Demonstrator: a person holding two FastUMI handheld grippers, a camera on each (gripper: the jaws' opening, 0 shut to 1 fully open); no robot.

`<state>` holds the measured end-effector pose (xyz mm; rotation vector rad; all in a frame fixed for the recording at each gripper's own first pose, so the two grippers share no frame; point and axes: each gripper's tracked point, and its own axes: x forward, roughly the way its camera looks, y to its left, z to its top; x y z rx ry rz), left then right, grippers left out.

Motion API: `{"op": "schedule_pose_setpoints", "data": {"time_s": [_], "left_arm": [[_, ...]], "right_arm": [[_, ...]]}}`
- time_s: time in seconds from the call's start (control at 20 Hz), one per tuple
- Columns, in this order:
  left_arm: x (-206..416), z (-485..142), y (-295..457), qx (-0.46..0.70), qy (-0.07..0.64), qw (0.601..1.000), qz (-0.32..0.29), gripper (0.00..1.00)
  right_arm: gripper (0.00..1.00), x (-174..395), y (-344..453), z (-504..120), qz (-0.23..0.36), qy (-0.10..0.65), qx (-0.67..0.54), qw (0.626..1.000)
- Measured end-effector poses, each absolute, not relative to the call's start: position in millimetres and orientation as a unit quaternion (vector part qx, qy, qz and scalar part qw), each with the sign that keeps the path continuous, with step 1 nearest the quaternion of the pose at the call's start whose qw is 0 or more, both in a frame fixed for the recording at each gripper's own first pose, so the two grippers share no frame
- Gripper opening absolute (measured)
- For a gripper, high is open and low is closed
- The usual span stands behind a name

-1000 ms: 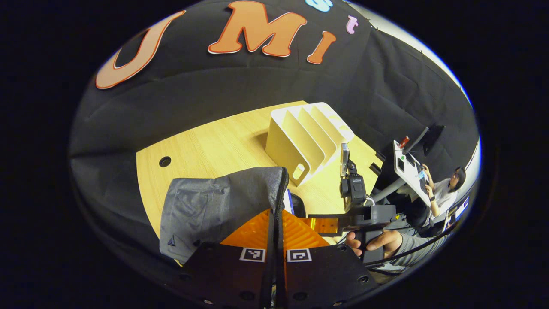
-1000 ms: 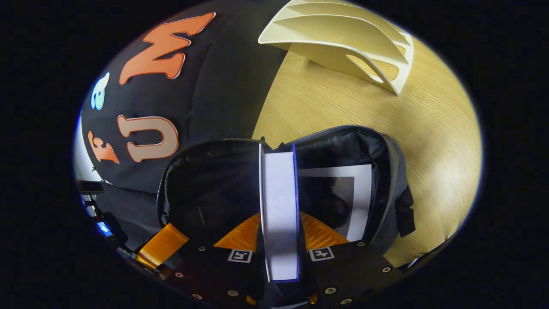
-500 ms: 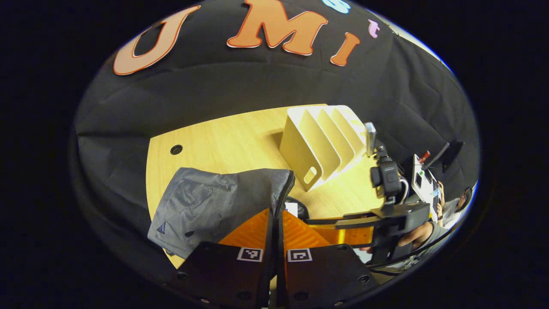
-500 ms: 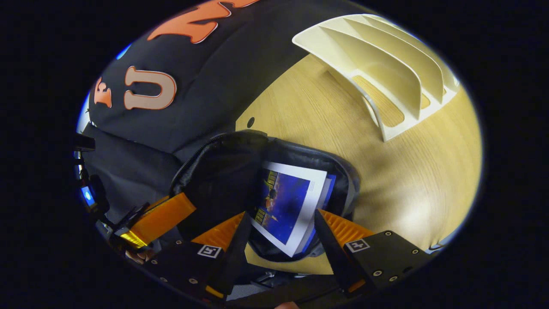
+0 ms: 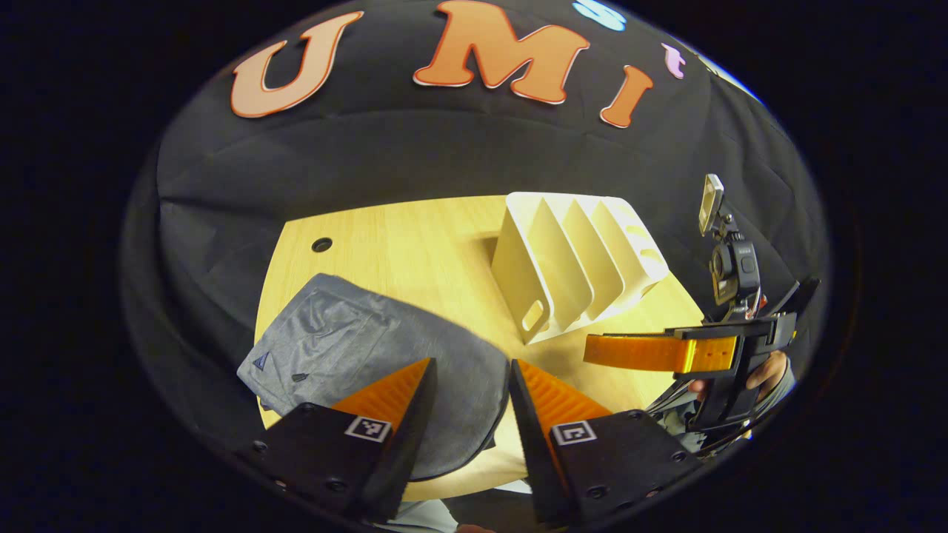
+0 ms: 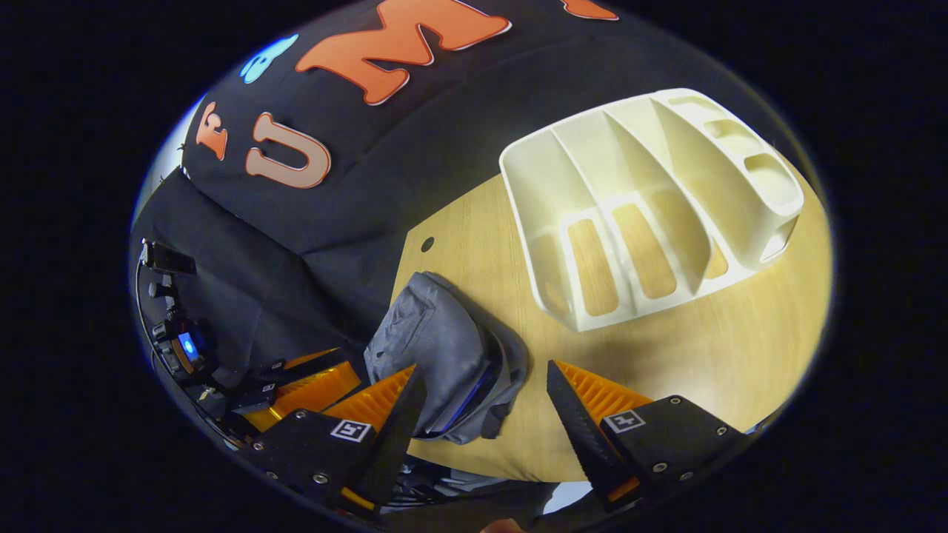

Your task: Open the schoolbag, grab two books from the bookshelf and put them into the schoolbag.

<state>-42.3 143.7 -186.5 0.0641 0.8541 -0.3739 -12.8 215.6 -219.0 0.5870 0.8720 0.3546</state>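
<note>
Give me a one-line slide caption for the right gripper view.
Open hand-held gripper above a gray schoolbag lying on the wooden table, beside an empty white bookshelf.

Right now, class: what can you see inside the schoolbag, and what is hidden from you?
Through the schoolbag's slack opening, only a thin blue edge shows, likely a book. Grey fabric covers the rest, so the contents cannot be counted.

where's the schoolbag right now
The grey schoolbag lies flat on the wooden table, near its front edge and to the left of the empty white bookshelf in the left gripper view, just beyond the open left gripper.
</note>
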Motion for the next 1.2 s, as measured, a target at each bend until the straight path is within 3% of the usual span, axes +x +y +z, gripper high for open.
{"op": "schedule_pose_setpoints", "data": {"time_s": [0.35, 0.65, 0.9, 1.2], "left_arm": [[-37, -138, 54, 0.025, 0.324, 0.931, -0.167, 0.91], [-33, -73, 3, -0.002, 0.189, 0.974, -0.125, 0.93], [-27, -11, -19, -0.014, 0.066, 0.994, -0.087, 0.96], [-27, 8, -14, -0.034, -0.03, 0.997, -0.065, 0.96]], "right_arm": [[0.98, 3, 127, -164, 0.148, 0.335, 0.229, 0.902], [0.98, 17, 58, -84, 0.116, 0.206, 0.128, 0.963], [0.98, 9, 23, -21, 0.1, 0.114, 0.093, 0.984], [0.97, 7, 6, 12, 0.072, 0.047, 0.056, 0.995]]}}
